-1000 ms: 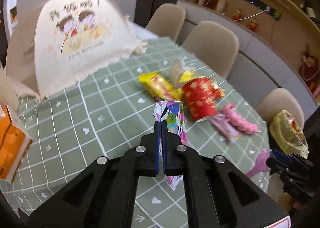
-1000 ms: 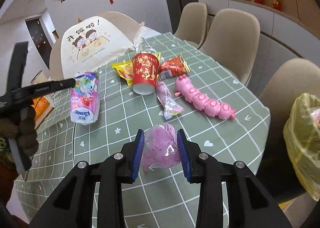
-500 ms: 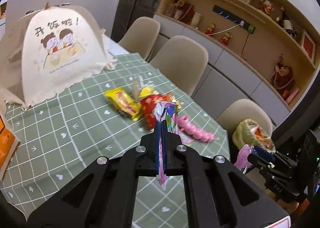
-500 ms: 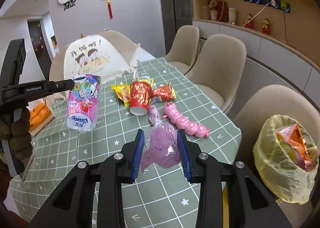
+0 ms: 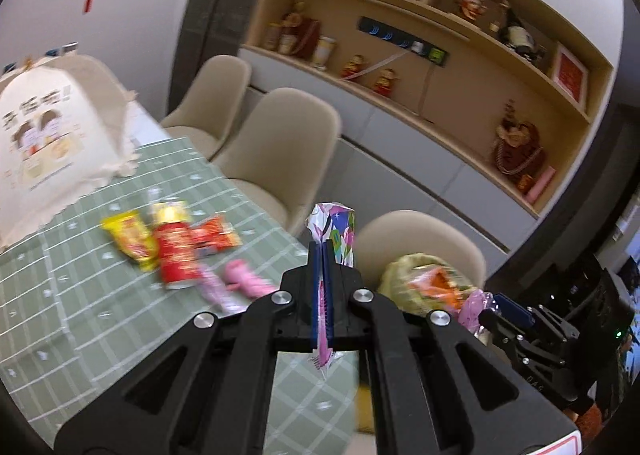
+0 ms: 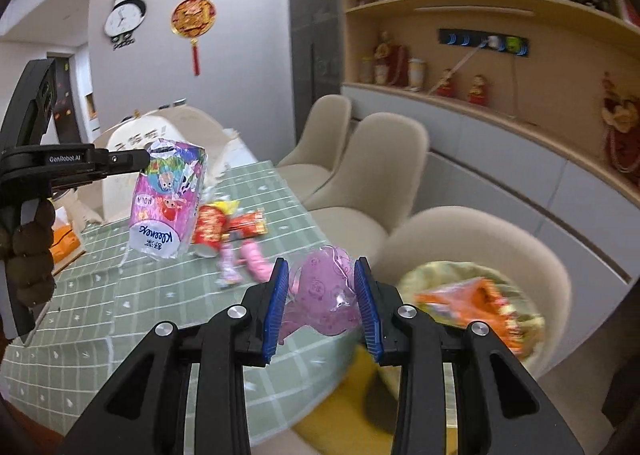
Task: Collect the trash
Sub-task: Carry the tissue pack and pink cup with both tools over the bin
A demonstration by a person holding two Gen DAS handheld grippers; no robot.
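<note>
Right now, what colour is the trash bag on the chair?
Pale yellow trash bag, clearest from the right wrist view.

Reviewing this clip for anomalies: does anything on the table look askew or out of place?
The red paper cup lies tipped on its side among snack wrappers on the green tablecloth; a pink caterpillar toy lies among that litter, though it is no wrapper.

Both tongs have lifted their wrappers off the table (image 5: pixel 80 307) toward the trash bag (image 6: pixel 460 295).
</note>
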